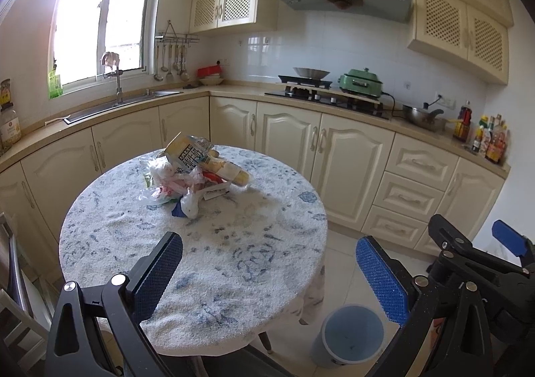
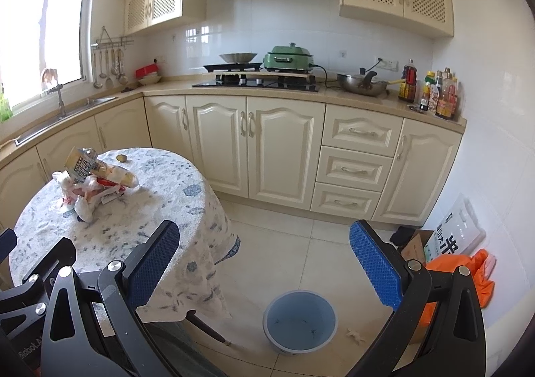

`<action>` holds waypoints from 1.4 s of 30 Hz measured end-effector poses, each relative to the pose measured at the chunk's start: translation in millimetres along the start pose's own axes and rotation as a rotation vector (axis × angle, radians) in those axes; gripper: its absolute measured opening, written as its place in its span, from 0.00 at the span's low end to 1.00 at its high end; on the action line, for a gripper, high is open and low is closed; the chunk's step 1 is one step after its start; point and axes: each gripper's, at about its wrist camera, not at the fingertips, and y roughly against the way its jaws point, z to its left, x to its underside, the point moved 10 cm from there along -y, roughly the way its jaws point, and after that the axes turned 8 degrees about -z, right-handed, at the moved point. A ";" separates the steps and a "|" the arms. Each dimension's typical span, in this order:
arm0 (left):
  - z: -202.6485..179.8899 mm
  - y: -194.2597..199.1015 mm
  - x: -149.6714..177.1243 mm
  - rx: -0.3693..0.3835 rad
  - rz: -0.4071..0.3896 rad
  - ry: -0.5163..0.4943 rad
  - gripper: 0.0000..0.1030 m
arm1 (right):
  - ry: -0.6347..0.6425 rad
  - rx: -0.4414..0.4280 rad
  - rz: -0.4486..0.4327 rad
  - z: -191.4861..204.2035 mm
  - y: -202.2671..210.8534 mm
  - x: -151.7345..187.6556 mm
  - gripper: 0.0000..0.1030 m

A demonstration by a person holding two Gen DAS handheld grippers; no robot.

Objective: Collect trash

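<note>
Two wide-spread tools (image 1: 269, 271) (image 2: 264, 261); trash pile (image 1: 192, 173) beyond, unobstructed.

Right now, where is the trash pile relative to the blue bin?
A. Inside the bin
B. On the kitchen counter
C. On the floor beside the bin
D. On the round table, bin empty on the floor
D: the trash pile sits on the round table, while the blue bin stands on the floor beside it with nothing inside.

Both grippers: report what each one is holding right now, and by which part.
Nothing is held. The left gripper and the right gripper are both open and empty. The trash pile lies untouched on the table.
</note>
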 end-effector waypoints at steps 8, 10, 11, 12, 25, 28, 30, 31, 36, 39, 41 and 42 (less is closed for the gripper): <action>2.1 -0.1 1.4 0.000 0.004 0.004 0.99 | 0.004 0.016 0.000 1.1 0.1 1.7 1.00; 2.2 -0.1 2.1 0.000 0.004 0.003 0.99 | 0.005 0.016 0.000 0.7 0.3 1.8 1.00; 2.2 -0.1 2.1 0.000 0.006 0.003 0.99 | 0.007 0.015 -0.001 0.8 0.5 1.8 1.00; 2.4 -0.1 2.2 0.000 0.006 0.004 0.99 | 0.008 0.013 -0.001 0.2 0.7 1.6 1.00; 4.1 0.0 5.5 -0.011 0.005 0.000 0.99 | 0.009 0.007 0.001 0.0 0.5 0.8 1.00; 4.4 0.1 5.3 -0.013 0.004 -0.004 0.99 | 0.011 0.009 0.000 0.1 0.2 0.9 1.00; 4.2 0.1 5.5 -0.015 0.005 -0.005 0.99 | 0.010 0.007 0.002 -0.5 0.4 1.0 1.00; 4.2 0.1 5.5 -0.015 0.005 -0.005 0.99 | 0.010 0.007 0.002 -0.3 0.2 1.5 1.00; 3.5 0.3 5.4 -0.014 0.006 -0.005 0.99 | 0.010 0.008 0.002 0.3 0.1 1.6 1.00; 3.5 0.3 5.7 -0.015 0.006 -0.007 0.99 | 0.010 0.009 0.001 0.1 0.0 2.2 1.00; 3.7 0.1 6.1 -0.014 0.008 -0.007 0.99 | 0.010 0.008 0.003 -0.3 0.1 2.7 1.00; 3.8 0.1 6.0 -0.013 0.010 -0.007 0.99 | 0.011 0.008 0.003 -0.5 0.0 3.1 1.00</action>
